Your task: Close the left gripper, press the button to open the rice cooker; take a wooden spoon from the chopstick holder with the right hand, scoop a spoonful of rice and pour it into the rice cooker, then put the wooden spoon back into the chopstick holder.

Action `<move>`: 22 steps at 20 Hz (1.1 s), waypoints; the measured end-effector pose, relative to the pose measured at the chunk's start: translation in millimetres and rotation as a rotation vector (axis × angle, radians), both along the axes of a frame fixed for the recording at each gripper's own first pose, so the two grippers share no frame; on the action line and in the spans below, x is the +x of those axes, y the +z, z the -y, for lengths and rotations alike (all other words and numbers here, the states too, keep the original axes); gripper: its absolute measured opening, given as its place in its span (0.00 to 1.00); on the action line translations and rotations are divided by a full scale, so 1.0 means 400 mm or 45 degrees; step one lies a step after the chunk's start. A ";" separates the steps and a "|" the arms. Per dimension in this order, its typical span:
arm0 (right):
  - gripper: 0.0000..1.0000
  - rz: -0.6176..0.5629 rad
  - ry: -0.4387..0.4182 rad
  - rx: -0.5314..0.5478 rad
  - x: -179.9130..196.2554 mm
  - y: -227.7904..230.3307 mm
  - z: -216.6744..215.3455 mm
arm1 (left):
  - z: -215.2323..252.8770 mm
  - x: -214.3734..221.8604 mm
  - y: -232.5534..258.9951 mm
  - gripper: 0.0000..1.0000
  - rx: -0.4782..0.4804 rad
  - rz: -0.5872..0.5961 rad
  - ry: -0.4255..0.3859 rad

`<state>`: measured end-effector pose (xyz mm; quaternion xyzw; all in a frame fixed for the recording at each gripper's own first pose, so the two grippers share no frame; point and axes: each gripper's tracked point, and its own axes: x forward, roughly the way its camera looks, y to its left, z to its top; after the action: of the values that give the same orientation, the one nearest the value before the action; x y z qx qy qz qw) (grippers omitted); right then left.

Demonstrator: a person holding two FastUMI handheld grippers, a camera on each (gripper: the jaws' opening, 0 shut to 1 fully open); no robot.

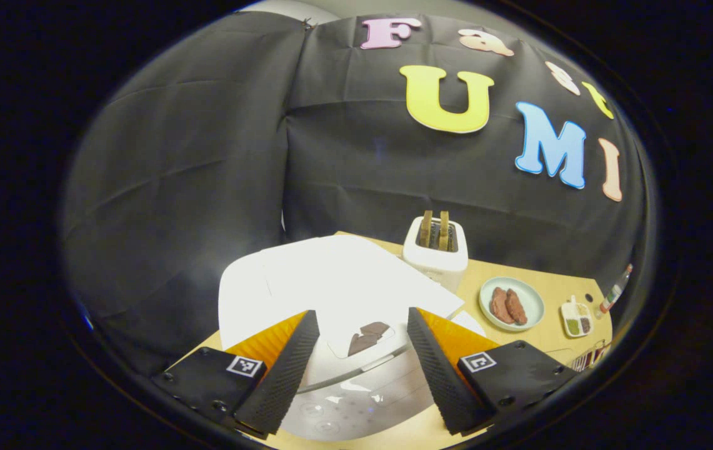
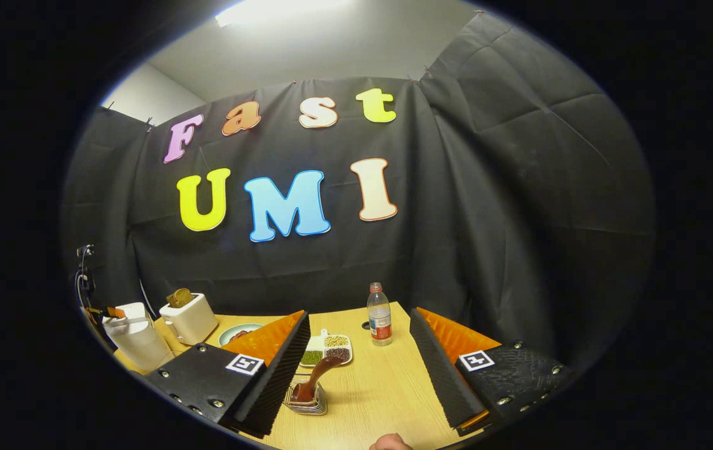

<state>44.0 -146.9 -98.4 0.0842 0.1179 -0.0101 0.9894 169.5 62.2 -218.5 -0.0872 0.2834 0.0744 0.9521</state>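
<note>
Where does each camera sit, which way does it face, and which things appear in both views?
Left gripper view: rides the left claw, looking down over the white rice cooker toward the booth wall; its two open fingers show.
Right gripper view: rides the right claw, looking across the pale wooden table at the dark wooden spoon in its holder; open fingers show.
Shared: white toaster with bread, pale green plate, white divided dish.

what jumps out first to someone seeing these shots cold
In the left gripper view, the big white rice cooker sits close under the open jaws, with a toaster holding bread behind it. In the right gripper view, a wooden spoon stands in the chopstick holder between the open jaws.
</note>
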 end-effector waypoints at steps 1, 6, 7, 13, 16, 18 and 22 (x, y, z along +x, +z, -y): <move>0.98 -0.001 -0.004 -0.002 0.001 0.000 0.002 | -0.001 0.002 -0.005 0.99 0.021 -0.003 -0.007; 0.98 -0.002 -0.004 -0.002 -0.001 -0.003 -0.015 | -0.002 0.006 -0.025 1.00 0.013 -0.036 0.000; 0.98 -0.004 0.000 0.001 0.000 -0.006 -0.024 | -0.003 0.007 -0.024 1.00 0.008 -0.037 0.001; 0.98 0.040 0.083 0.004 0.025 0.047 -0.115 | -0.003 0.012 0.039 1.00 -0.005 0.103 -0.017; 0.98 0.095 0.139 -0.004 0.041 0.103 -0.177 | -0.002 0.000 0.172 0.98 0.065 0.288 -0.074; 0.98 0.130 0.169 -0.010 0.051 0.137 -0.218 | 0.013 -0.025 0.272 0.94 0.102 0.398 -0.124; 0.98 0.191 0.215 -0.003 0.065 0.184 -0.300 | 0.033 -0.104 0.422 0.99 0.097 0.553 -0.156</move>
<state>70.0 -26.8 -24.8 0.0732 0.0501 0.0794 0.9929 127.9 48.9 -49.6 -0.0476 0.0735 0.0065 0.9961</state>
